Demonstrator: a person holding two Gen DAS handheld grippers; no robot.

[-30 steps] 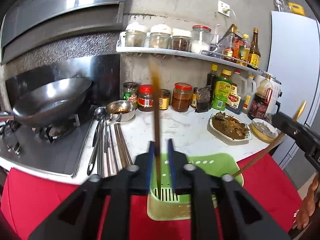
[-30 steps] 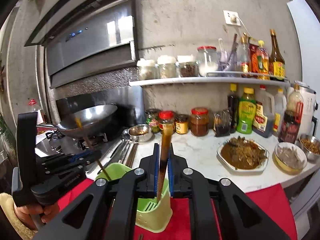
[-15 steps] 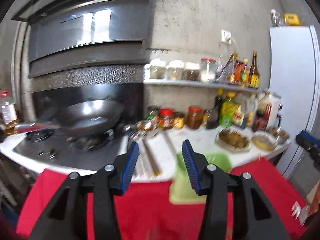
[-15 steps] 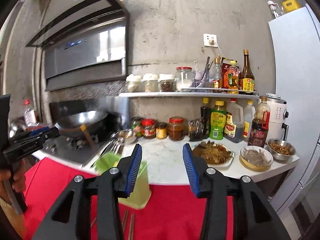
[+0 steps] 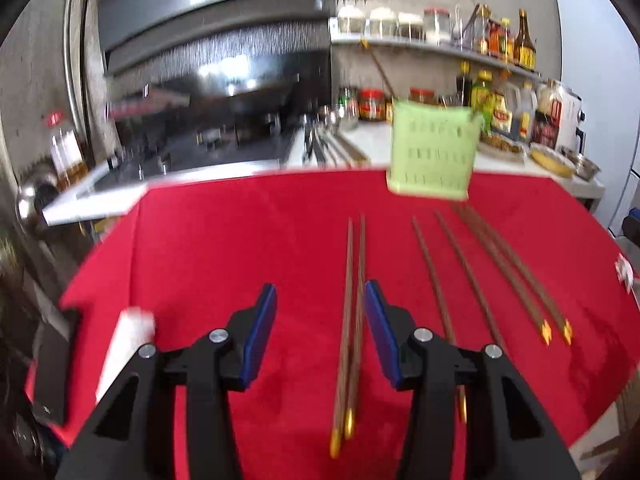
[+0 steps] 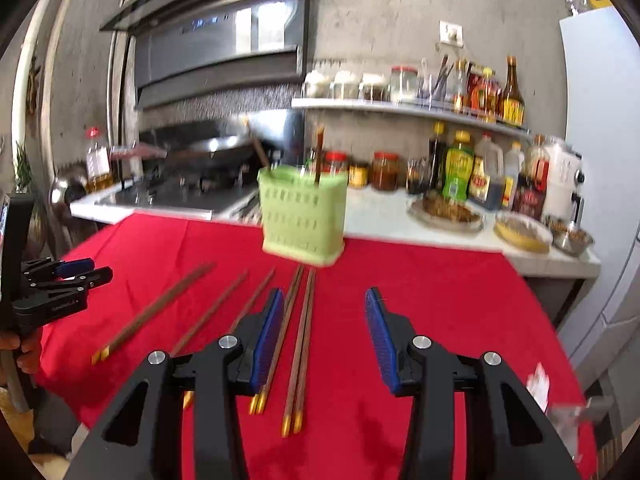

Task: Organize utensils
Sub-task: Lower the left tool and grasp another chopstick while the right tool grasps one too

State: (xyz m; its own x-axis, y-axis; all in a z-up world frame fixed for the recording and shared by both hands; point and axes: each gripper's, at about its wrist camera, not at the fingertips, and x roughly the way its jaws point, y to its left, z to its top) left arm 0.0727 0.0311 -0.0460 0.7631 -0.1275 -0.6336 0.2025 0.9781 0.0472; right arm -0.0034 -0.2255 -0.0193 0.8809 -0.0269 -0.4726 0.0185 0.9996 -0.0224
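Red cloth (image 5: 240, 248) is spread over the table, and both grippers are held low over its near part. The left gripper (image 5: 320, 332) is seen with its jaws parted and nothing pressed between the blue pads (image 5: 260, 340); a pair of brown chopsticks with gold ends (image 5: 352, 320) lies on the cloth in the gap, close to the right-hand pad, untouched. The right gripper (image 6: 324, 340) is likewise shown with its jaws apart and empty; two chopsticks (image 6: 302, 344) lie side by side on the cloth between the pads, and another pair (image 6: 280, 336) lies just beside the left-hand pad. No chopstick is gripped by either pair of jaws. Further chopsticks (image 5: 508, 272) are laid out in a loose row on the cloth, roughly parallel, gold ends toward the cameras. In the right wrist view the left gripper (image 6: 68, 284) is seen at the far left, held by a hand (image 6: 24, 348). Beyond the chopsticks, at the far edge of the cloth, a pale green slotted holder (image 6: 302, 216) stands upright; two chopsticks (image 6: 319, 156) are seen sticking up out of it. Behind it a white counter (image 6: 384, 220) carries jars, sauce bottles and dishes of food, with a wok (image 6: 216, 152) on the stove to the left. Both views are blurred.
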